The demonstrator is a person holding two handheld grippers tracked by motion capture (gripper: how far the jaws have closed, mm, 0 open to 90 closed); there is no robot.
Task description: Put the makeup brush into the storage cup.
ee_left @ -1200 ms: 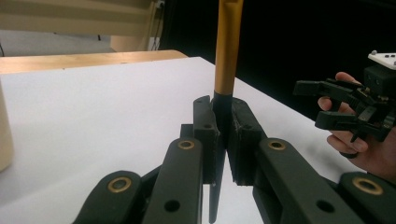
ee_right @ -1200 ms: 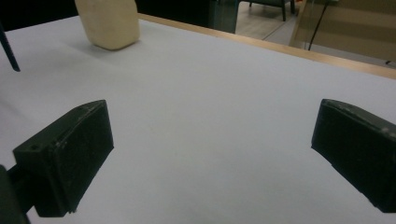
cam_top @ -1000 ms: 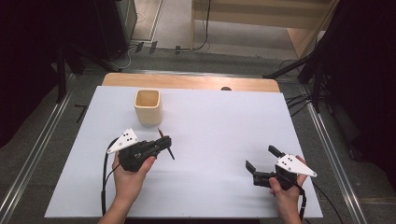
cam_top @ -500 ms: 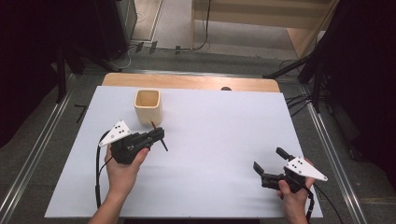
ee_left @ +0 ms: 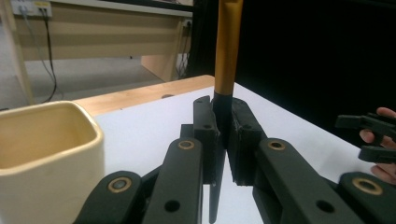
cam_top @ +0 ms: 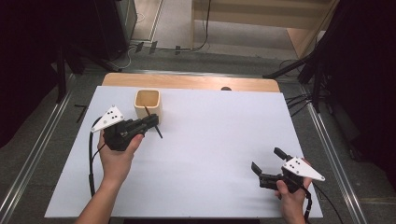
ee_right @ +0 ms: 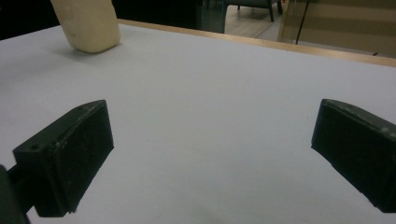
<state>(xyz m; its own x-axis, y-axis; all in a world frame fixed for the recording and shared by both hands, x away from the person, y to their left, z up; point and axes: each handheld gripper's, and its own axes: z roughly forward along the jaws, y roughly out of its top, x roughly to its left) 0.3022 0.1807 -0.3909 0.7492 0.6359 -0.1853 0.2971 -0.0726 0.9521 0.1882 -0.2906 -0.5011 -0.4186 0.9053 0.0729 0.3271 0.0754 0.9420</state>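
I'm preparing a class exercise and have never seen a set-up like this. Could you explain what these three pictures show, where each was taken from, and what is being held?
A person sits at a white table holding hand-held tongs in each hand; there is no robot arm. The high view looks down from above. The other two pictures come from small cameras riding on each tool, looking along its black jaws. The left tongs are shut on a thin pen, black at one end and golden-brown at the other, beside a cream cup. In the high view the pen's upper end lies across the cup's rim. The right tongs are open and empty, low over the near right part of the table.
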